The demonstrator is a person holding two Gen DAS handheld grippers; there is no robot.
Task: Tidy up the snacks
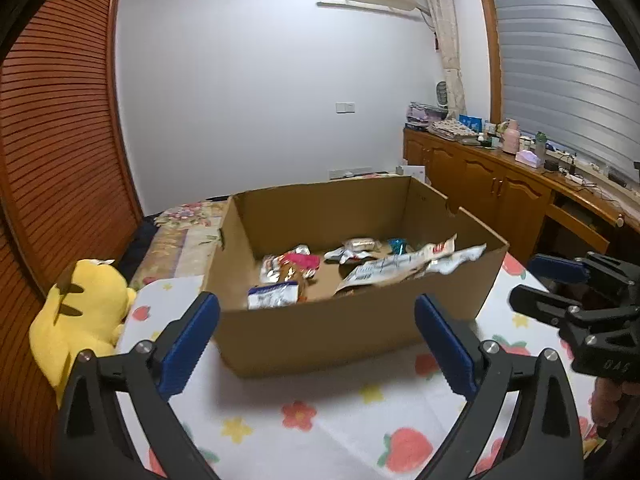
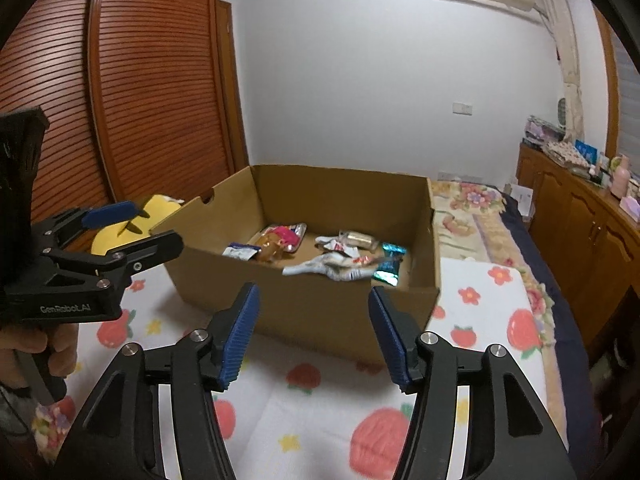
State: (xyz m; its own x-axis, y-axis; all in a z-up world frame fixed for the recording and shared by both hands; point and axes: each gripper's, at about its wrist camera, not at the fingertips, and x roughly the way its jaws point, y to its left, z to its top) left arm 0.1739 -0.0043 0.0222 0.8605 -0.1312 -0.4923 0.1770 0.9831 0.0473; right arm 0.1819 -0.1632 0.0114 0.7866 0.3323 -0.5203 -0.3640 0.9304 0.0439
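Snack packets [image 1: 280, 294], crinkled foil and plastic ones in silver, pink, white and teal, lie loose on the floor of the open brown cardboard box [image 1: 320, 332] just ahead of both your tongs. Your left tongs [image 1: 318, 340] stand wide apart with nothing between the blue pads. Your right tongs [image 2: 314, 332] are parted too and hold nothing. Under the box is a bed with a white strawberry-print cover [image 2: 304, 408]. Left of your left tongs sits a yellow plush toy [image 1: 80, 316].
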